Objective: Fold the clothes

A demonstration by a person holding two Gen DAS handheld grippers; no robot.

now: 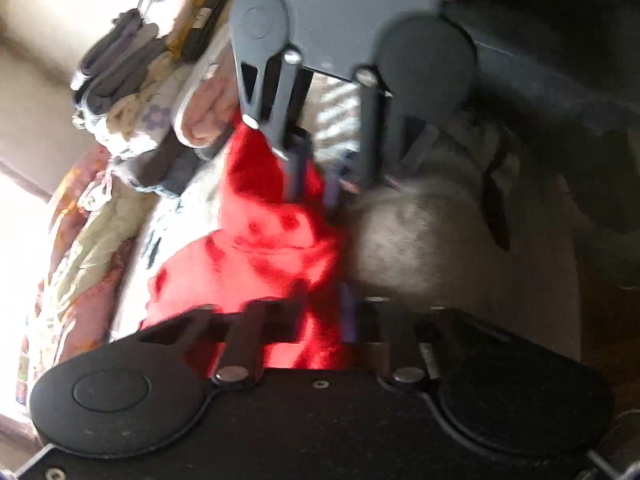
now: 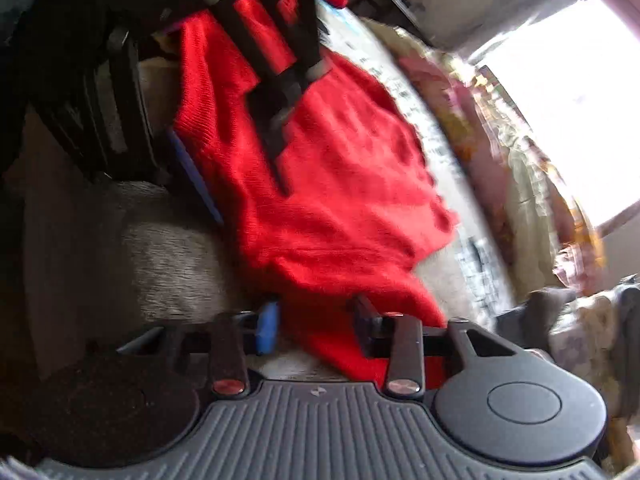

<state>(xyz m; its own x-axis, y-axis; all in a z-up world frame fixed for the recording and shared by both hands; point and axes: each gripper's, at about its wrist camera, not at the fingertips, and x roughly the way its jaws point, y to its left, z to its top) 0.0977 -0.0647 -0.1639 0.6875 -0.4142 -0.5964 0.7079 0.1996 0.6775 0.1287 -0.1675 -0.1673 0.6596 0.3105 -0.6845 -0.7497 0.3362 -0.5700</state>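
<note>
You had one red knitted garment (image 2: 320, 184) in front of you, bright red with a fine ribbed weave. It lay rumpled and partly bunched on a pale bed cover (image 2: 452, 168), its cloth draped in soft folds rather than spread flat. One end was drawn up toward you; the far edge trailed outward across the cover. In the left wrist view it (image 1: 256, 240) looked blurred and crumpled.

my view's a bed (image 1: 132, 208) under a pale printed sheet, red knit garment (image 2: 320, 184) spread on it right ahead of my grippers, stack of folded clothes (image 1: 132, 92) further off past the left gripper, crumpled floral quilt (image 1: 76, 240) bunched along the window-side edge
</note>
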